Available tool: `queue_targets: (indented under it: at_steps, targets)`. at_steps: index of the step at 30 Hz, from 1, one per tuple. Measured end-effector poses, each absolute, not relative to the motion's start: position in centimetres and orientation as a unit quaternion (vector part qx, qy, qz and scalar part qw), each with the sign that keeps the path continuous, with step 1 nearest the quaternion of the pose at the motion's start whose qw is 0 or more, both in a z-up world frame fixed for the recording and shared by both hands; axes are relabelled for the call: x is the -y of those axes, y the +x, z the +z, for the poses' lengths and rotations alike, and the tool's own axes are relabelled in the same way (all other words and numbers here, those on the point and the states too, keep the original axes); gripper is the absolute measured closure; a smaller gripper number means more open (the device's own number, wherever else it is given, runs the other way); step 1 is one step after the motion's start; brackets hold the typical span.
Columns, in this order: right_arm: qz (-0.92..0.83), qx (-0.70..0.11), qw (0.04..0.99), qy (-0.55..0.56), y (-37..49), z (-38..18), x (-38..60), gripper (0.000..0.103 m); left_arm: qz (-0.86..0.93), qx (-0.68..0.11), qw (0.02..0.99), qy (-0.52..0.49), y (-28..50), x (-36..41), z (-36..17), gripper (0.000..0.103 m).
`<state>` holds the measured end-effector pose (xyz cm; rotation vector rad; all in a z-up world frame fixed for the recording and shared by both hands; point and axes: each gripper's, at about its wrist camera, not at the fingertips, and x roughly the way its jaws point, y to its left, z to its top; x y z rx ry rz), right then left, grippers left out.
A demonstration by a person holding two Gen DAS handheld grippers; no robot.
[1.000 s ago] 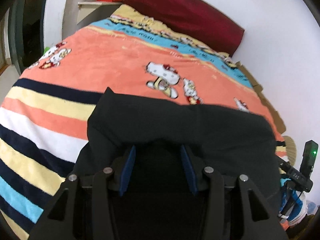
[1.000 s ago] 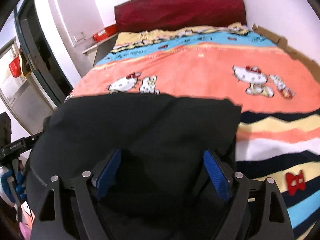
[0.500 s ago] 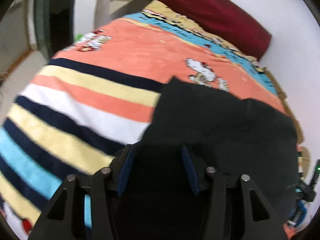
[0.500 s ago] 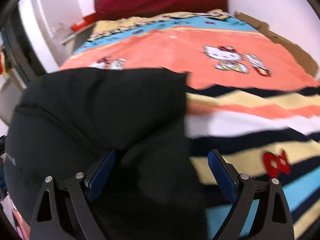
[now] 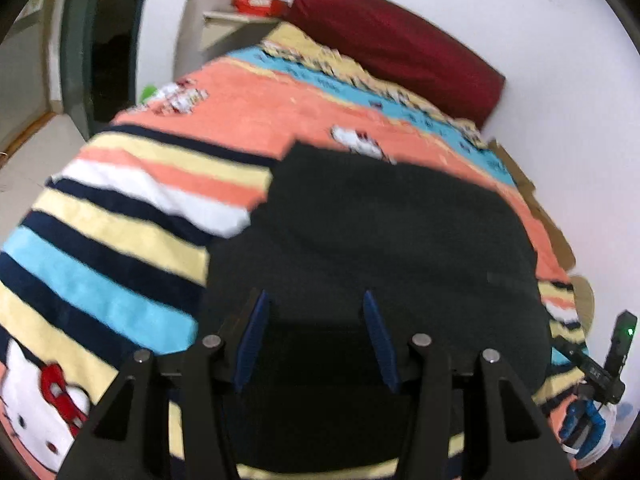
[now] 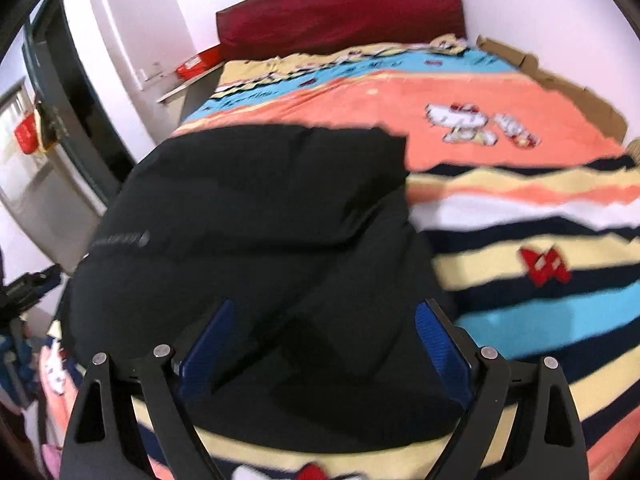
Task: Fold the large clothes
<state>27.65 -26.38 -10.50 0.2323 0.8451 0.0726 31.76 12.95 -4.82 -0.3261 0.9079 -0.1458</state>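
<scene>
A large black garment [image 5: 392,232] lies folded on the striped bed blanket [image 5: 120,216]. It also fills the middle and left of the right wrist view [image 6: 256,216], with a small grey logo on its left part. My left gripper [image 5: 314,300] hovers over the garment's near edge, jaws open, blue pads apart, nothing held. My right gripper [image 6: 324,312] is open wide above the garment's near right part, empty. The other gripper shows at the right edge of the left wrist view [image 5: 612,356].
The blanket [image 6: 520,184] has orange, blue, yellow, white and navy stripes with cat prints. A dark red headboard [image 5: 396,40] stands against the white wall. A shelf with a red box [image 5: 256,0] is at the back left, and a doorway [image 5: 92,48] at the left.
Both grippers have pulled back and risen from the garment. The views swung outward, showing more striped blanket beside the garment. Both stay open.
</scene>
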Motion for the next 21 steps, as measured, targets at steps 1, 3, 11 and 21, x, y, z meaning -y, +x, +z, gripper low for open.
queue_targets:
  at_steps: [1, 3, 11, 21]
  targets:
    - [0.040, -0.416, 0.900, 0.121, 27.4, -11.2, 26.3, 0.012, -0.069, -0.448, 0.878, -0.151, 31.5, -12.6, -5.8, 0.055]
    - [0.042, -0.432, 0.890, 0.142, 26.9, -12.7, 26.8, 0.012, -0.061, -0.460, 0.875, -0.140, 31.3, -12.4, -7.1, 0.055]
    - [-0.046, -0.460, 0.874, 0.149, 24.1, -14.7, 30.5, 0.011, -0.004, -0.460, 0.877, -0.142, 28.5, -13.7, -6.7, 0.055]
    - [-0.034, -0.394, 0.911, 0.120, 17.2, -8.8, 26.2, 0.008, 0.024, -0.379, 0.924, -0.037, 19.3, -8.6, -0.8, 0.045]
